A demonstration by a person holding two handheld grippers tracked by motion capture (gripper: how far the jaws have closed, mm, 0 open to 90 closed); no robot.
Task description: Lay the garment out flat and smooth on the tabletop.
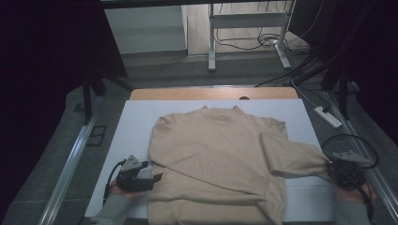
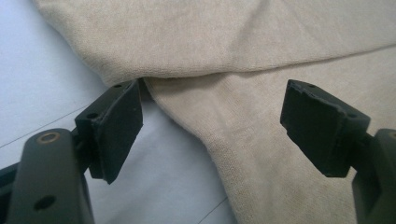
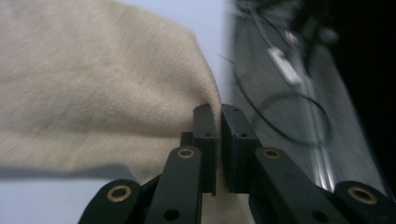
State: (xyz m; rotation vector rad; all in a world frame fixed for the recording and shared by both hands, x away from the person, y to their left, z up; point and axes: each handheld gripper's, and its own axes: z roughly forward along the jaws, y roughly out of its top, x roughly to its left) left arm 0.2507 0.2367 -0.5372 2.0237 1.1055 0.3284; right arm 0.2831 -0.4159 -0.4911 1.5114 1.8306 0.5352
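High view: a beige sweater [image 1: 218, 159] lies flat on the white surface [image 1: 136, 122], its neck pointing away from the person. The right gripper [image 1: 331, 166] holds the end of one sleeve [image 1: 293, 157] at the right edge of the surface, its jaws clamped on the knit. The left gripper [image 1: 152, 171] rests just beside the sweater's left edge, jaws wide apart, gripping nothing, with the other sleeve folded across the body.

We see a beige sweater [image 1: 220, 159] lying flat, front up, one sleeve folded across its body, the other stretched sideways.
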